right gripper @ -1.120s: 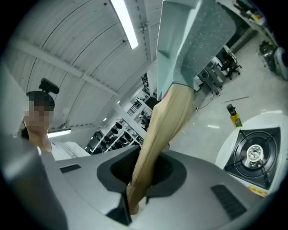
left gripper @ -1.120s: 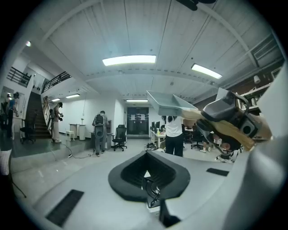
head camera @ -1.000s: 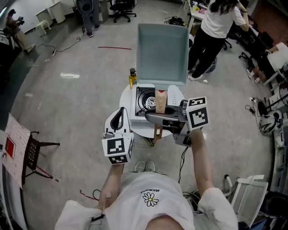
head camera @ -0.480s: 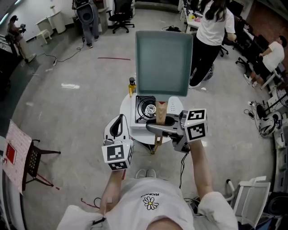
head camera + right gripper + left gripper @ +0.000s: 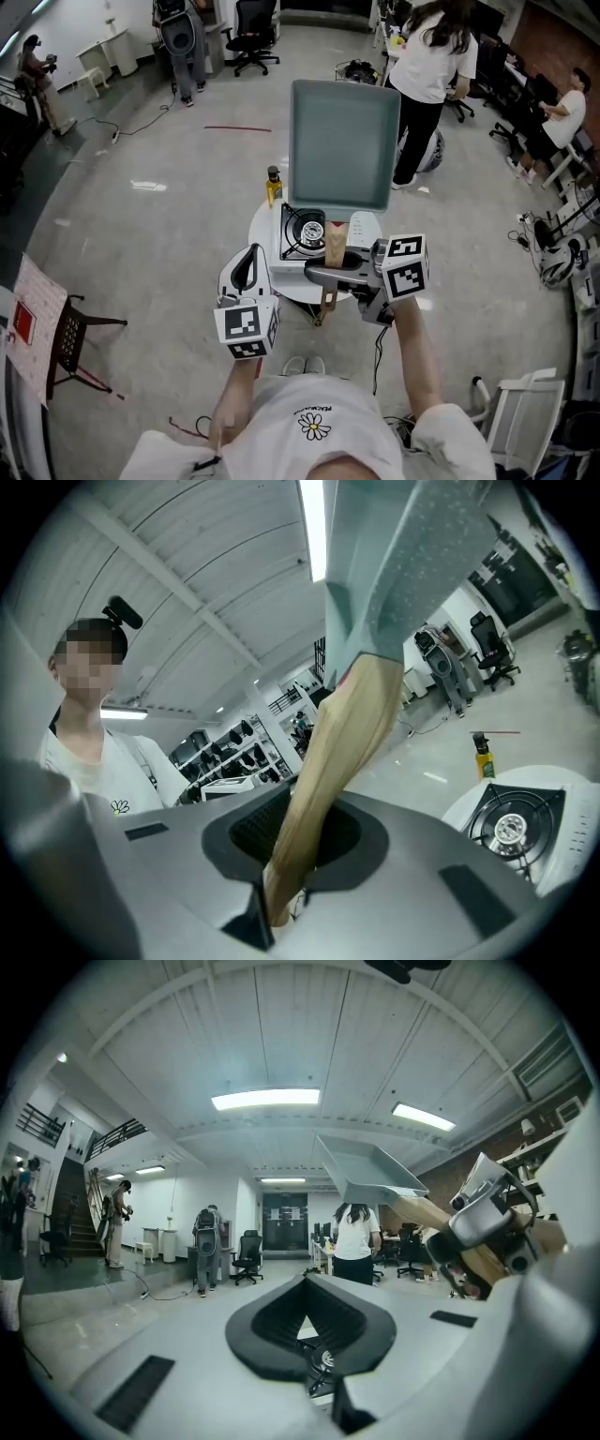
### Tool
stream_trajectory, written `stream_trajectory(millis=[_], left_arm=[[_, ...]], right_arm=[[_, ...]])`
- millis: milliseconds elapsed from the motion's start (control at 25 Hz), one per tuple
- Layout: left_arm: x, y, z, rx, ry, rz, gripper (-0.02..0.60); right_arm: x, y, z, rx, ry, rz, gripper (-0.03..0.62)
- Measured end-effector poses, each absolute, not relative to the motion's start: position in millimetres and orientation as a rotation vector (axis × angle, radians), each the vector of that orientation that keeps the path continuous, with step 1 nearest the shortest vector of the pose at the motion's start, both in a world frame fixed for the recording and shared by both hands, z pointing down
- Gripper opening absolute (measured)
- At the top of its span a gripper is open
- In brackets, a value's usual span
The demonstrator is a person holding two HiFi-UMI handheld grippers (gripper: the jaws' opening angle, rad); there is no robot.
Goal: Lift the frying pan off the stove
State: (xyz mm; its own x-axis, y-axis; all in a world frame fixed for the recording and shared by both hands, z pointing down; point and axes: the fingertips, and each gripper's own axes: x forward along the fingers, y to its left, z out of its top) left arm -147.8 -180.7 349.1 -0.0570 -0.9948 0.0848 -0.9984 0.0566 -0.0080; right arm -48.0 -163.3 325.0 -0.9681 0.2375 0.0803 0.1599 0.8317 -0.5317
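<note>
Above the small round white table (image 5: 265, 217), the square, pale grey-green frying pan (image 5: 339, 141) hangs high in the air, well clear of everything below it. It fills much of the head view because it is raised toward the camera. Its height suggests the lift is essentially done, with only carrying or setting down left.

Below it, the white portable gas stove with a black burner ring (image 5: 302, 230) sits bare on the table, with nothing on the burner.

The right gripper (image 5: 328, 270) is clamped narrowly on the pan's light wooden handle (image 5: 335, 246). In the right gripper view the handle runs straight up from between the jaws. Holding the handle near its free end keeps the gripper away from the burner, but the pan's weight then sits far from the grip, so the pan could droop or twist.

The left gripper (image 5: 248, 258) hangs beside the table with its jaws together and empty, out of the way.

The pan has a shallow raised rim, a smooth flat inside and a finely speckled underside.

A yellow oil bottle with a dark cap (image 5: 275, 178) stands just behind the stove.
</note>
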Motion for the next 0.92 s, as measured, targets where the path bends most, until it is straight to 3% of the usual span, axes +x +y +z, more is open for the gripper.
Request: stream_trajectory(millis=[920], left_arm=[[-147,-186,338,2.146,-2.236,0.105,-0.002]], right_arm=[[-50,-158,314,-0.354,-2.877,0.752,0.057]])
